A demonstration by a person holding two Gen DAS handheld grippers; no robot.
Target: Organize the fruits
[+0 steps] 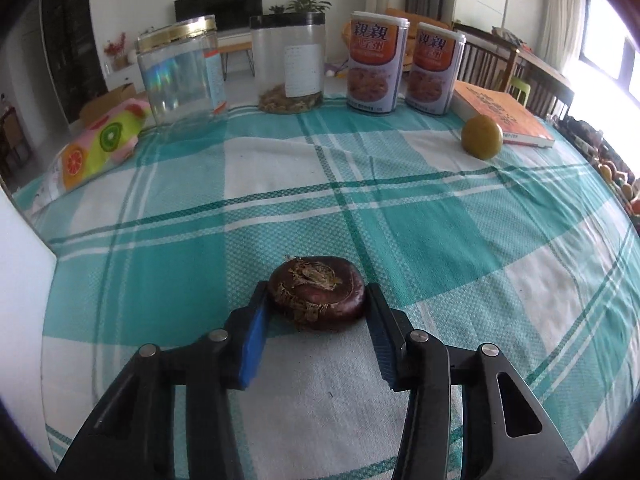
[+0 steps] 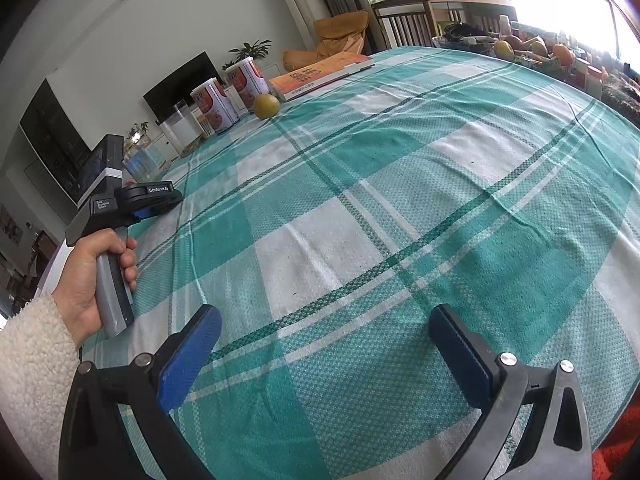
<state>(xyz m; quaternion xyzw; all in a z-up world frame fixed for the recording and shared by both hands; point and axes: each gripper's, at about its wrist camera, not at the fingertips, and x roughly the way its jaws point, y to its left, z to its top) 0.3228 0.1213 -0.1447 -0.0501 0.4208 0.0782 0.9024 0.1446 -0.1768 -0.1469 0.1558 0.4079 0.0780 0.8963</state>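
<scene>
**Left gripper closes around a flat brown fruit**

The left gripper (image 1: 318, 304) is down on the tablecloth (image 1: 400, 200), and the chestnut (image 1: 317, 293), a dark brown, flattened round fruit that looks like a water chestnut, lies directly between its fingertips. The jaws are narrow. The left pad (image 1: 256, 320) seems to touch the side of the fruit, and the right pad stands just beside it; whether both already press cannot be told for sure from this view. The fruit rests on the cloth, not lifted.

The chestnut is probably light and hard, with a smooth, glossy skin that can slip. The top carries dry, flaky husk, which may crumble, so it is a poor place to grip. The best hold is across the widest part of the rounded sides, low and level, where the pads meet firm skin. Because the shape is flat and curved, a grip too high may squeeze it out downward.

The right gripper (image 2: 324, 356) hangs wide and empty over bare cloth. A second fruit, the orange (image 1: 482, 137), sits far ahead and to the right of the left gripper, touching the book (image 1: 504, 114).
</scene>
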